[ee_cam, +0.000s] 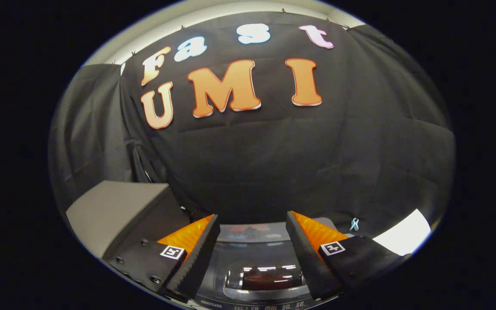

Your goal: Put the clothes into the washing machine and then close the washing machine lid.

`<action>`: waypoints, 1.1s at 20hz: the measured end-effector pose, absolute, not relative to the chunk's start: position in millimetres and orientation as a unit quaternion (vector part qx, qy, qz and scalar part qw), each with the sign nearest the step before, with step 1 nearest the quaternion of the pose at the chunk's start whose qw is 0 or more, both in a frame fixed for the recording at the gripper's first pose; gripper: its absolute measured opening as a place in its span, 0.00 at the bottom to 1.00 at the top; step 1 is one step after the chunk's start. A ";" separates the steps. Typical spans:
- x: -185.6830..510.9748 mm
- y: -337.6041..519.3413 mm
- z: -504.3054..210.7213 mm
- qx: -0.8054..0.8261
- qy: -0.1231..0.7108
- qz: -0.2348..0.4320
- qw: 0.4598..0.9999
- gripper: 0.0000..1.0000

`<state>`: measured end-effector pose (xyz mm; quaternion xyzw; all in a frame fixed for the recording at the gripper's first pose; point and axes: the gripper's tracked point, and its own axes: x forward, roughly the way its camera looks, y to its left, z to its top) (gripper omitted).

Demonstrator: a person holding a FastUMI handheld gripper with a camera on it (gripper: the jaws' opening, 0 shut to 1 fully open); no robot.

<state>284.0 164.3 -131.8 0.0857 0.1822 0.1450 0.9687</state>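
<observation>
Two fingers of the gripper (pixel 252 234) stand apart, gripping nothing, poised above the washing machine (pixel 254 275), apparently lining up for its glass lid (pixel 269 277).

No legible text. Small print along the front edge of the washing machine (pixel 252 275) is too fine to read; the gripper (pixel 252 228), fingers spread, bears square coded markers only.

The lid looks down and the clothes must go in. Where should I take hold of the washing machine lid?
Probably its near edge, from above: the washing machine lid lies flat between the open hand-held gripper fingers, with the control panel beyond.
</observation>
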 end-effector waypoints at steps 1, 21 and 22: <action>283.6 163.7 -109.1 0.094 0.163 0.146 0.971 0.99; 203.9 68.8 135.3 0.074 -0.014 0.134 0.988 0.98; 197.8 68.5 140.5 0.080 -0.015 0.139 0.987 0.98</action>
